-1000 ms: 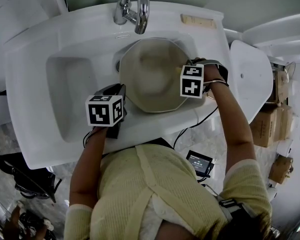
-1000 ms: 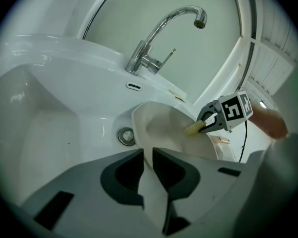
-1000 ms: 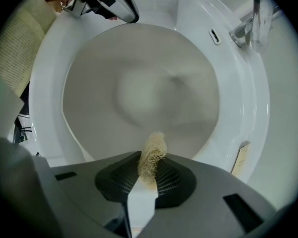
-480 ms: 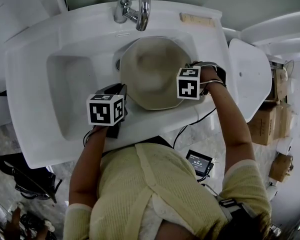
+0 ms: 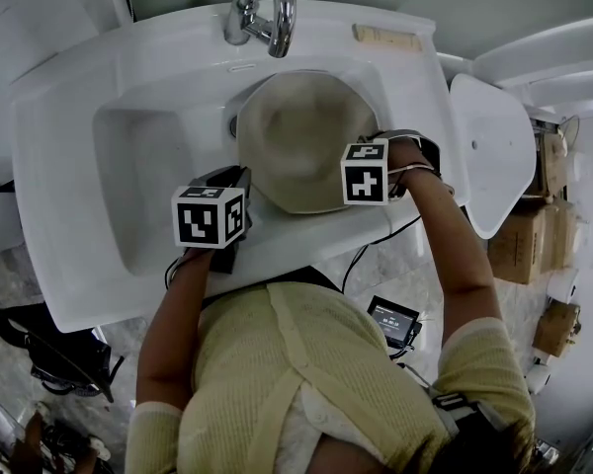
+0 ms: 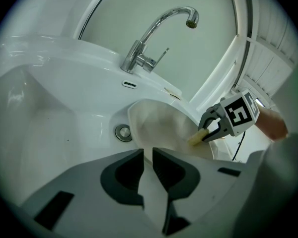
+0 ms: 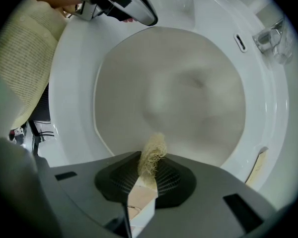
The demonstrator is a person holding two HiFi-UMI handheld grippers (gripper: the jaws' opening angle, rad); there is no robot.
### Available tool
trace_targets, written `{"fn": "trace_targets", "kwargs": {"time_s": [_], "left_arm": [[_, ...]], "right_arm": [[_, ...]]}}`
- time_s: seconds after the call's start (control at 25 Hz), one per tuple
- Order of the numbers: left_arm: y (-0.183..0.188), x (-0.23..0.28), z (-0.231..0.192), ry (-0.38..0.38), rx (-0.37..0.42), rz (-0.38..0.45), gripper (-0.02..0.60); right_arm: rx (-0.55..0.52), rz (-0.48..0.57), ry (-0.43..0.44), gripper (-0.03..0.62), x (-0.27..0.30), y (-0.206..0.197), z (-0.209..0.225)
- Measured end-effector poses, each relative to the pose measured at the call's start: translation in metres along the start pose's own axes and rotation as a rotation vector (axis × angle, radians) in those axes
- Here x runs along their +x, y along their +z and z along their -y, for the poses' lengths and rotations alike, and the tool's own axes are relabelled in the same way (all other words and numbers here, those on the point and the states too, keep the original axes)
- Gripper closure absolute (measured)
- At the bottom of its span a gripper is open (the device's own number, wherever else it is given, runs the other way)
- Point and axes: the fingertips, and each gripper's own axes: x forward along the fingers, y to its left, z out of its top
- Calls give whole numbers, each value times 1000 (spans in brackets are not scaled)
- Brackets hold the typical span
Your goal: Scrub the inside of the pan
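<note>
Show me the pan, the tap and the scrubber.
pan (image 7: 181, 88), right gripper view, its bare inside.
scrubber (image 7: 152, 156), right gripper view, its fibrous tip.
tap (image 5: 281, 24), head view, its curved spout.

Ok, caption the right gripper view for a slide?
Right gripper pinches a scrubber over the pan in the sink.

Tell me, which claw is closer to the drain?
Left. The left claw grips the pan just beside the drain; the right claw, holding the scrubber, is across the pan.
</note>
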Motion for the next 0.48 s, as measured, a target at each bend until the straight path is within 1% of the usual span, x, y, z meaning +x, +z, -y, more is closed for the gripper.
{"fn": "trace_targets", "kwargs": {"time_s": [0.32, 0.48], "left_arm": [[-3, -2, 2, -6, 9, -7, 489], [-4, -3, 3, -6, 13, -7, 489]], "right_arm": [[-9, 20, 55, 511, -4, 12, -19], [-14, 21, 62, 511, -6, 17, -25]]}}
